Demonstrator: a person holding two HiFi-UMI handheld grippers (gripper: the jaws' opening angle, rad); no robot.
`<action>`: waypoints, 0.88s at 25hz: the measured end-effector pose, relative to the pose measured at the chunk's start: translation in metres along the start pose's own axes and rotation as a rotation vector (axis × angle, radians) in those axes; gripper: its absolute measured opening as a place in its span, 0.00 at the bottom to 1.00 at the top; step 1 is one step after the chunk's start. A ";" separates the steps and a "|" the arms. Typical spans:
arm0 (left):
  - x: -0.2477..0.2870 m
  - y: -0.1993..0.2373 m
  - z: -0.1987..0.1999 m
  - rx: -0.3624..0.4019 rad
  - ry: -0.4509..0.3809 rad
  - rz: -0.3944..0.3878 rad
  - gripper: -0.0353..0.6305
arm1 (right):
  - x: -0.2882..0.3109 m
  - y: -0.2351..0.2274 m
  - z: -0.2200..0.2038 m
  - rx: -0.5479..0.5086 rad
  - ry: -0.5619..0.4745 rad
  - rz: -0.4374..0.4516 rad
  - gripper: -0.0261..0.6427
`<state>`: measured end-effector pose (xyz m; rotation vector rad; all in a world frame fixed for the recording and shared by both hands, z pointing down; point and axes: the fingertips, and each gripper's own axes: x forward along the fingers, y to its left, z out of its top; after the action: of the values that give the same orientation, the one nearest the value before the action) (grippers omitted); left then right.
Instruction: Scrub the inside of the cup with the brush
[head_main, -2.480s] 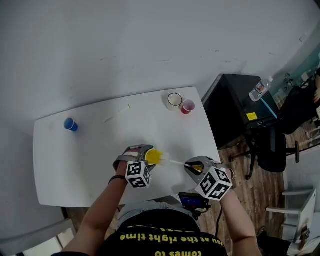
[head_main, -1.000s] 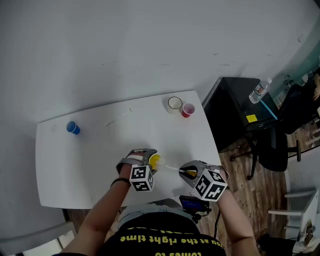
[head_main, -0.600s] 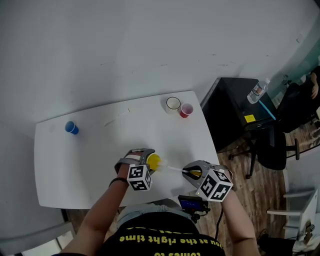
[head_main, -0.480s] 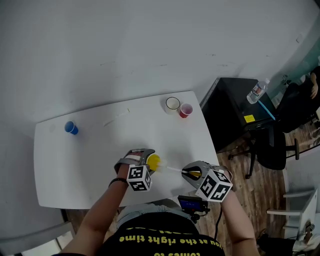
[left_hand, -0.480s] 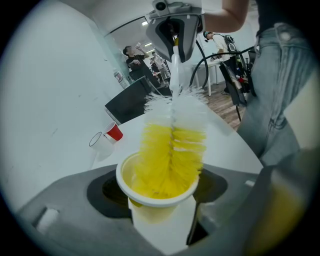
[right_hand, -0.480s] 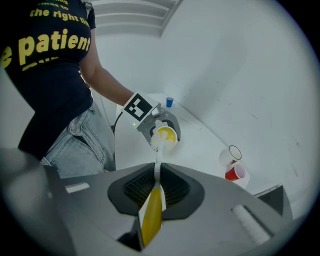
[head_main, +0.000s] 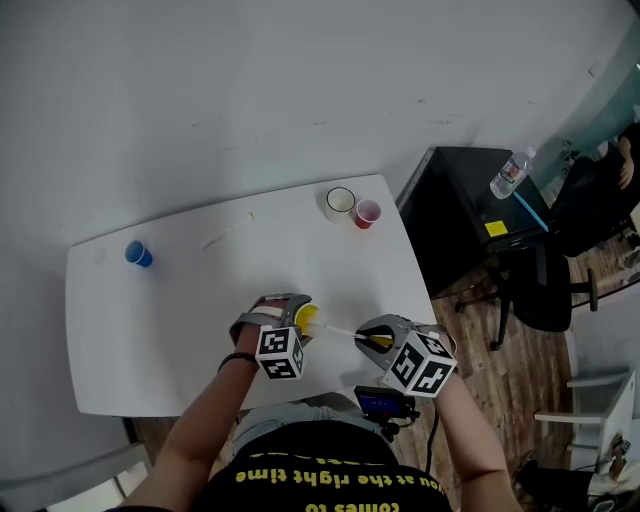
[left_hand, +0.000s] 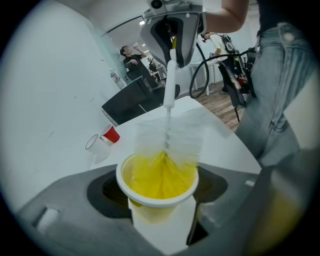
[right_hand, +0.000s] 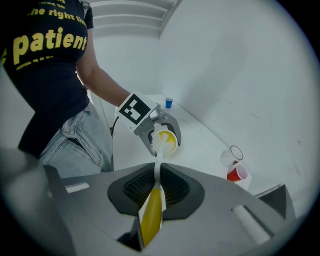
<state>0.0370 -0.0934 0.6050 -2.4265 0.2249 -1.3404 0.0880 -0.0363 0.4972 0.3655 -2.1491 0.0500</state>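
The cup (left_hand: 159, 200) is clamped by its wall between the jaws of the left gripper (head_main: 296, 314), above the near part of the table (head_main: 150, 340). It is tilted with its mouth to the right, so that the brush (left_hand: 169, 142) can be run straight in. The brush is gripped by its yellow handle in the closed jaws of the right gripper (right_hand: 157, 175), and its thin stem is aimed along them at the cup. The white bristles are pushed partly into the mouth, and the rest is seen outside the rim. Scrubbing is judged to be under way, with a deeper push probably needed. A red cup (head_main: 367, 213) and a blue cup (head_main: 138, 254) are left well apart, far on the table.
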 end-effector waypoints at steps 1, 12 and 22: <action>0.001 -0.001 0.000 -0.006 -0.003 -0.006 0.56 | -0.001 -0.001 -0.001 0.001 -0.002 -0.003 0.10; 0.006 0.001 -0.001 -0.032 -0.001 -0.013 0.56 | -0.024 -0.009 0.019 -0.076 -0.042 -0.069 0.10; -0.001 0.010 0.011 -0.035 -0.018 0.017 0.56 | -0.025 -0.019 0.022 -0.009 -0.105 -0.123 0.10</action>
<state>0.0461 -0.1003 0.5951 -2.4591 0.2666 -1.3172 0.0891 -0.0523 0.4621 0.5038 -2.2250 -0.0495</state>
